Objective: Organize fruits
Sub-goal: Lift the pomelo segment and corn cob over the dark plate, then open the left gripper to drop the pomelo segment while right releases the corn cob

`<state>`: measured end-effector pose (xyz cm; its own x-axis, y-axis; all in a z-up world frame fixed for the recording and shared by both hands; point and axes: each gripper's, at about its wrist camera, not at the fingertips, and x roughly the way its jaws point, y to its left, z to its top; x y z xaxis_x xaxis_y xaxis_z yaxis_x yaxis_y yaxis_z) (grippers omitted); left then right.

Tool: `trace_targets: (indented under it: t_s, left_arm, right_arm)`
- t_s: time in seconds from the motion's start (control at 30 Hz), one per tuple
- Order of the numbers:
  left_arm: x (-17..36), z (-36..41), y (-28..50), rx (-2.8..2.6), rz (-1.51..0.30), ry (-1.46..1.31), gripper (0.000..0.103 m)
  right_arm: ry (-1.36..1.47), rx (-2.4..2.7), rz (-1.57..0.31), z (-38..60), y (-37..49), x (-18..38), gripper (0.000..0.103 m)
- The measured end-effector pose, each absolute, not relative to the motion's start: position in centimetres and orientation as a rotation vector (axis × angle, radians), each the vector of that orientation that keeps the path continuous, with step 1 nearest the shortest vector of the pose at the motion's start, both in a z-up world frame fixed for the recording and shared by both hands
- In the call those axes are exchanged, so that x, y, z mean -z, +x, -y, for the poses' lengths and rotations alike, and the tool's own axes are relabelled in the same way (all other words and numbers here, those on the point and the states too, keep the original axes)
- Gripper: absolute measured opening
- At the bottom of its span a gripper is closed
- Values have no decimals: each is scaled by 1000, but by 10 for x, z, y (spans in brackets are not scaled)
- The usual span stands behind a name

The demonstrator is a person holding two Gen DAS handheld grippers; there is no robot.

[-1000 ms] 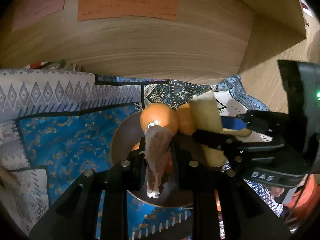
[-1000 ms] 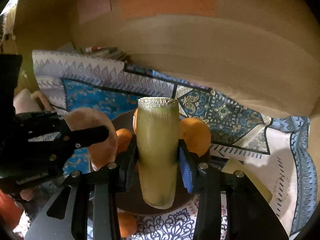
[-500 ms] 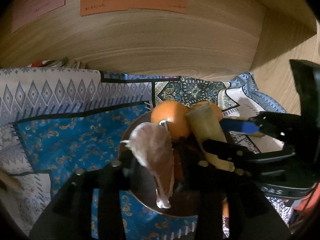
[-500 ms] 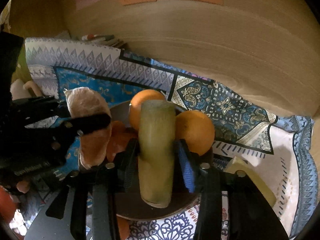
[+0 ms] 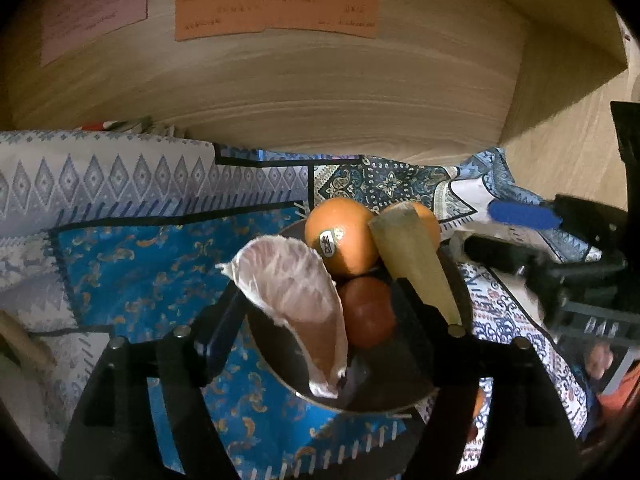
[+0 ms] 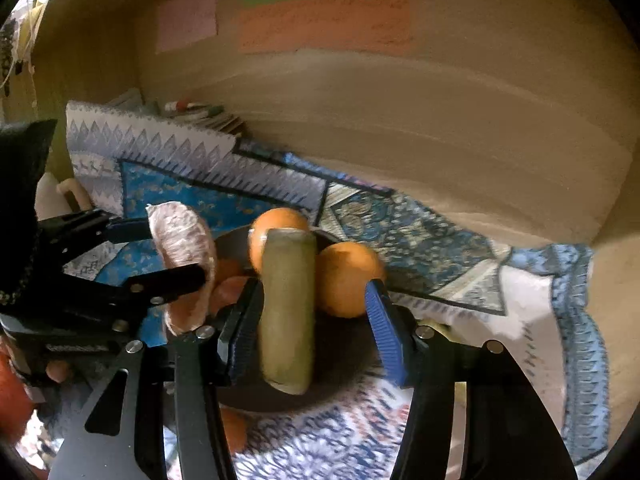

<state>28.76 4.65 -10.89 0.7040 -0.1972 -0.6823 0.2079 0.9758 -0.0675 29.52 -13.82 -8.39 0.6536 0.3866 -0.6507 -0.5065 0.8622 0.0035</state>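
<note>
A peeled pinkish citrus segment (image 5: 292,292) leans in the dark bowl (image 5: 360,404) between the fingers of my left gripper (image 5: 318,292). Its jaws are opening and no longer press it. Behind it sit two oranges (image 5: 340,236) and a red fruit (image 5: 368,312). A yellow-green cylinder piece (image 6: 286,312) lies in the bowl (image 6: 340,380) between the fingers of my right gripper (image 6: 311,284). These jaws are opening too; the blue right pad stands clear of the piece. The left gripper (image 6: 176,248) shows at the left of the right wrist view, the right gripper (image 5: 480,228) at the right of the left wrist view.
The bowl stands on a blue and white patterned cloth (image 5: 140,264). A wooden wall (image 5: 320,100) with coloured paper notes (image 5: 276,12) rises close behind. Another orange (image 6: 232,428) lies outside the bowl near its front. Pens (image 6: 192,108) lie at the back left.
The left jaws went from shut on the citrus segment to wide apart, and the segment tipped over into the bowl. The right jaws spread off the cylinder piece, which settled lower in the bowl.
</note>
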Motion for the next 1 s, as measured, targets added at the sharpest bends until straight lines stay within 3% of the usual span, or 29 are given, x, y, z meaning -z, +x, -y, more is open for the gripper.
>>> trace_targets:
  t_s: [0.17,0.73,1.0]
  left_arm:
    - [110,-53,278,202,-760,15,77]
    - [118,-67,253,154,-771,-6,78]
    - [121,-74,250,141,-778,-30,78]
  right_arm:
    - [-177,-441,-699,167,295,87,59]
    - [-252,-320,-905,217,332,144,59]
    - [-329,-300,-953,207,353,162,68]
